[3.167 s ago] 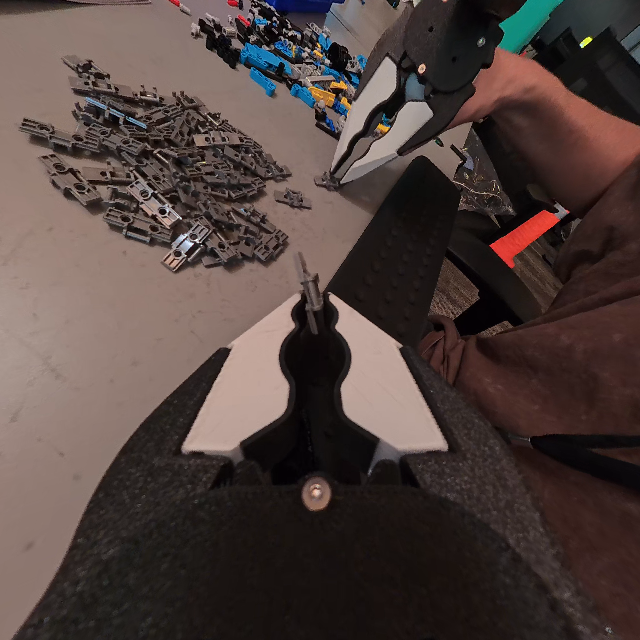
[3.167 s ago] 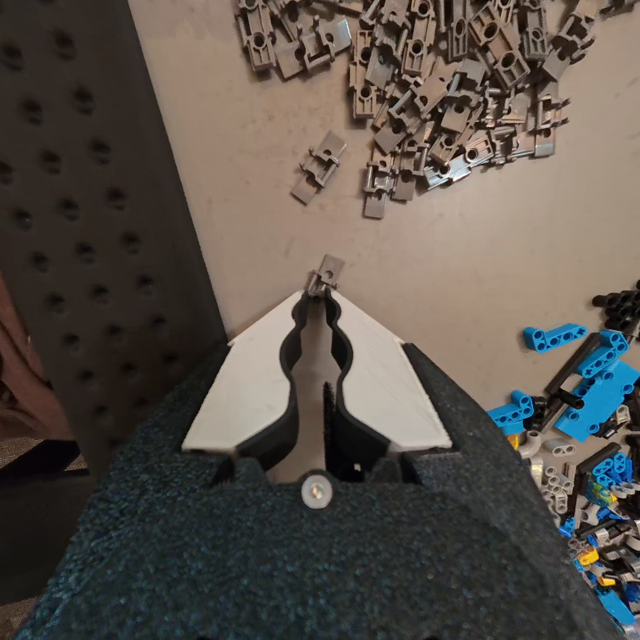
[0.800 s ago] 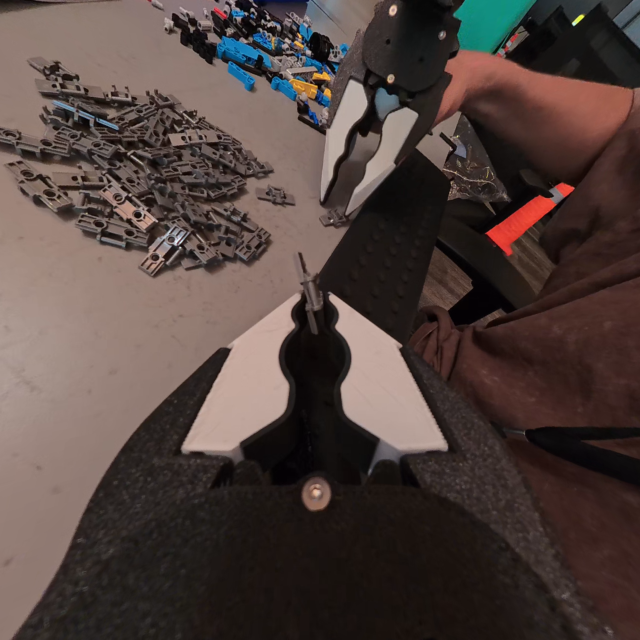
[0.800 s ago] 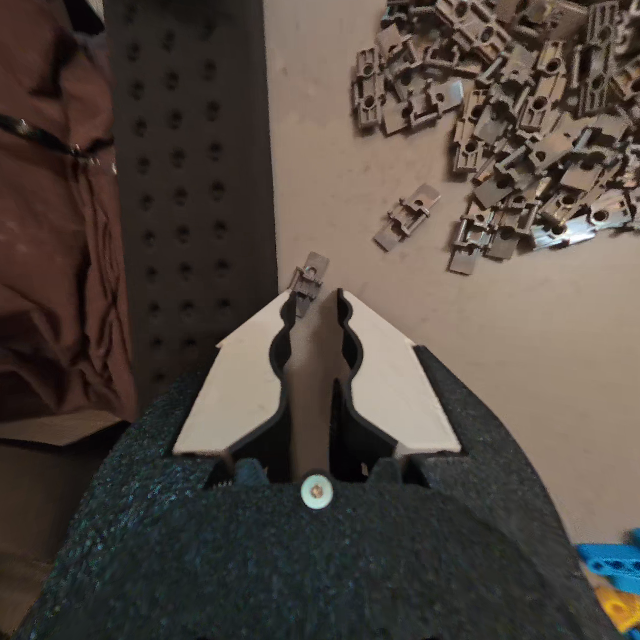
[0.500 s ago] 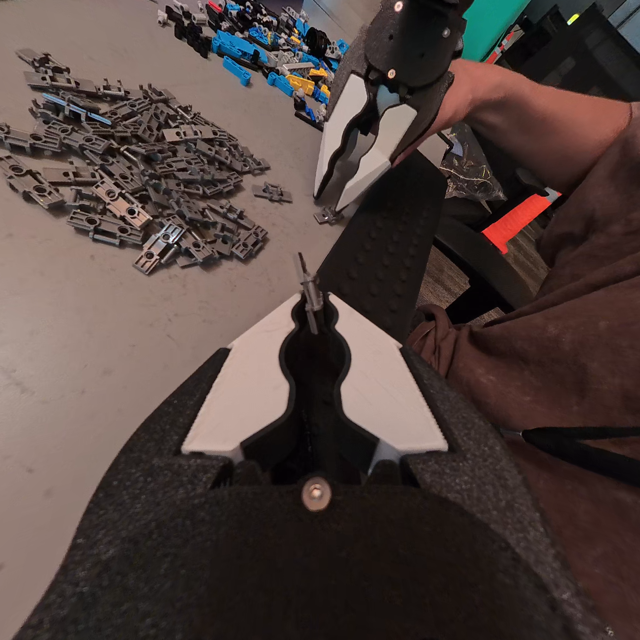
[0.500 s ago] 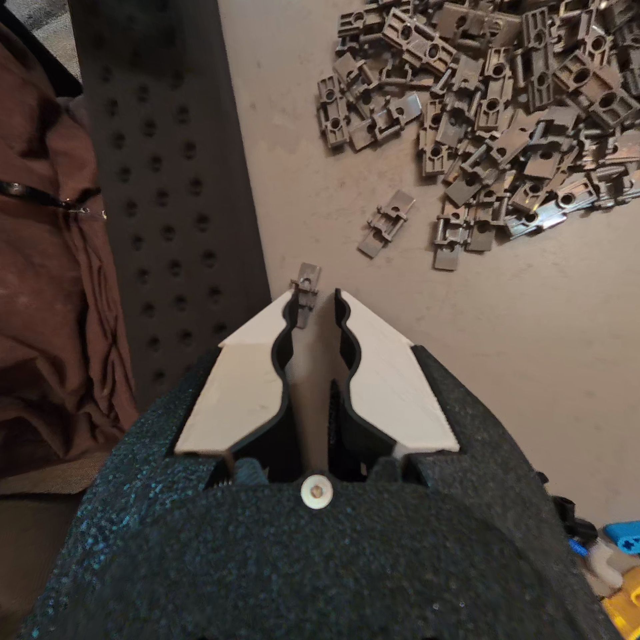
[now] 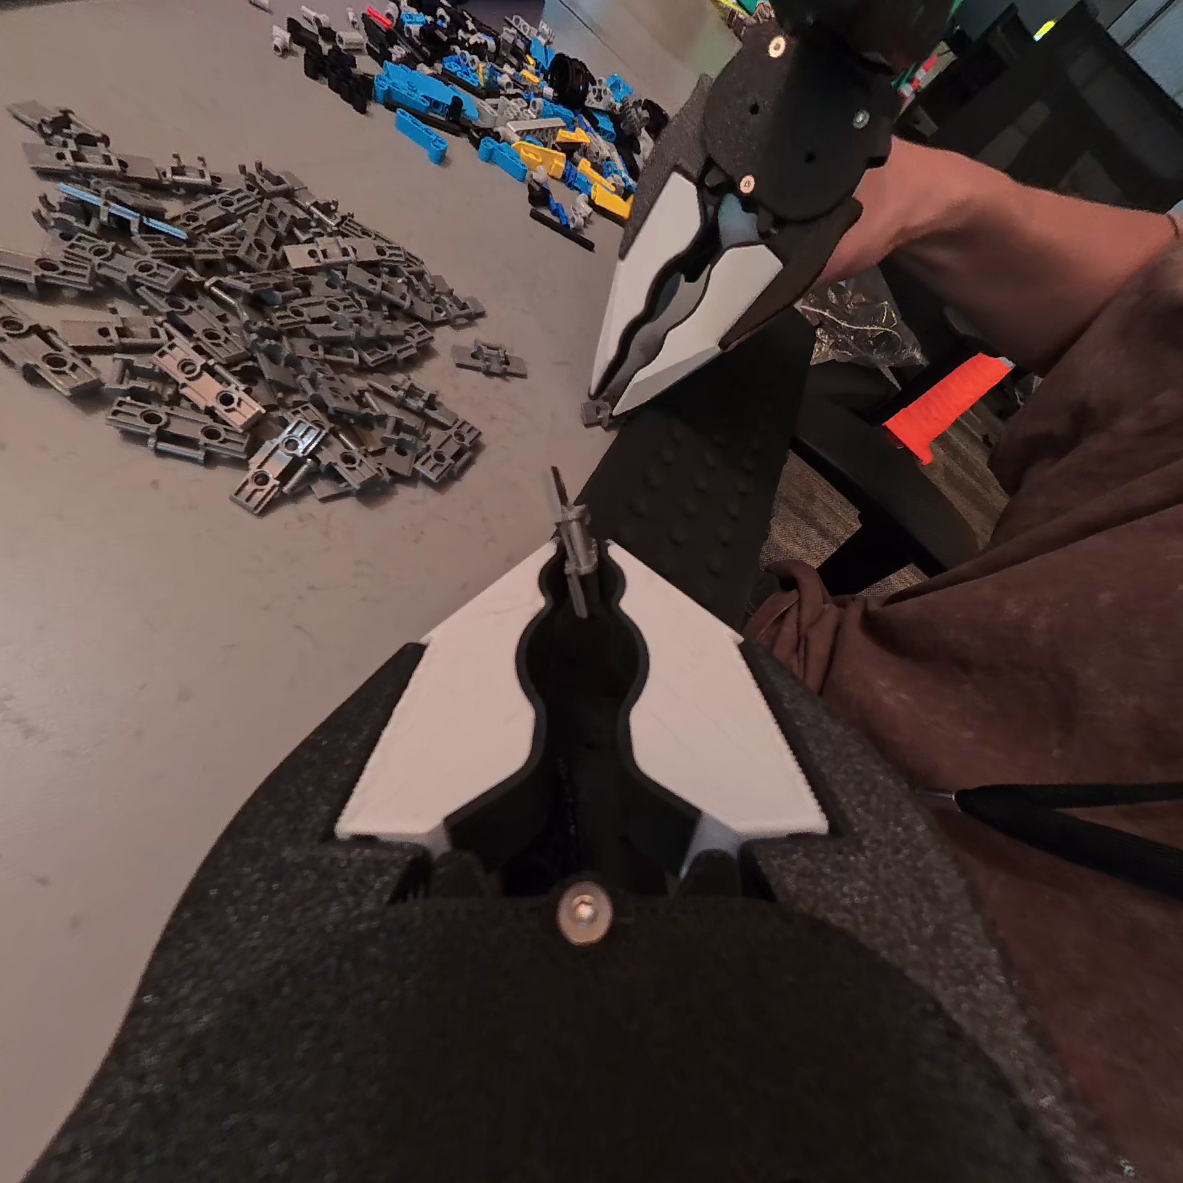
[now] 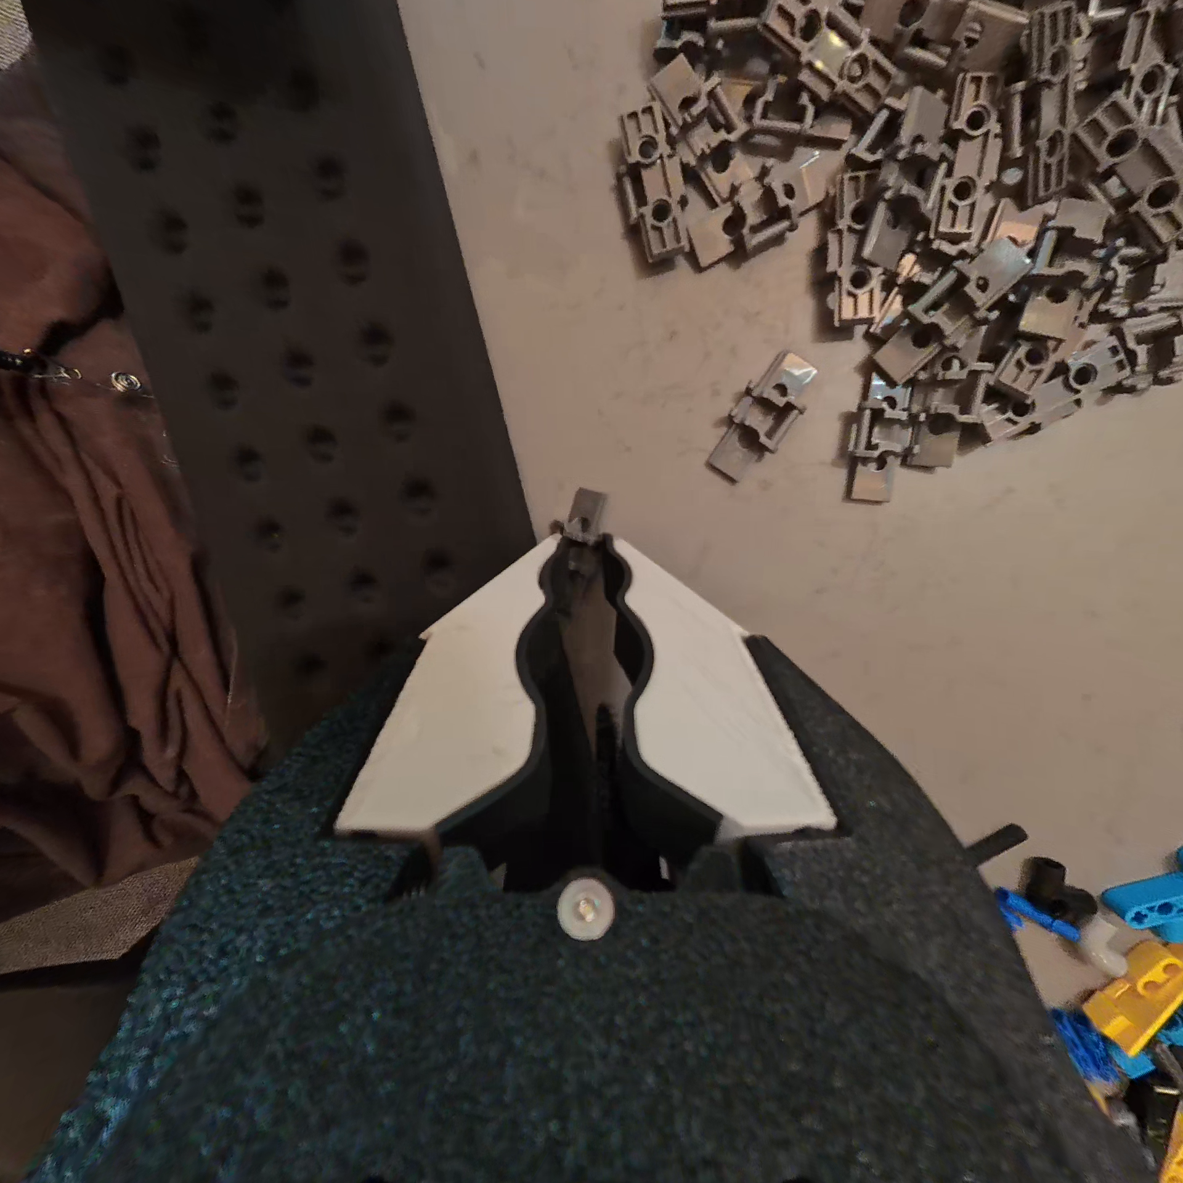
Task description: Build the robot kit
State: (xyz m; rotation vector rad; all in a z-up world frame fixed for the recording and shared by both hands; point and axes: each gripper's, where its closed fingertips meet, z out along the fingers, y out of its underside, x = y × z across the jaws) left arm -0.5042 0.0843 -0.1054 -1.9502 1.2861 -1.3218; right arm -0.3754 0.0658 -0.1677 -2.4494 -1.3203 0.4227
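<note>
My left gripper is shut on a small grey track link, held edge-on above the table's front edge. My right gripper is shut on another grey track link at the table surface, beside the black dimpled strip. In the left wrist view the right gripper stands tilted down with that link at its tips. A joined pair of grey links lies alone near it; it also shows in the left wrist view.
A large pile of grey track links covers the left of the grey table; it shows in the right wrist view. A heap of blue, yellow and black parts lies at the back. A person's brown sleeve is at right. About 15 cm separates my left fingertips from my right.
My right gripper opened, left its link on the table by the strip, then came back down and closed on it again. My left gripper kept its link and drifted slightly.
</note>
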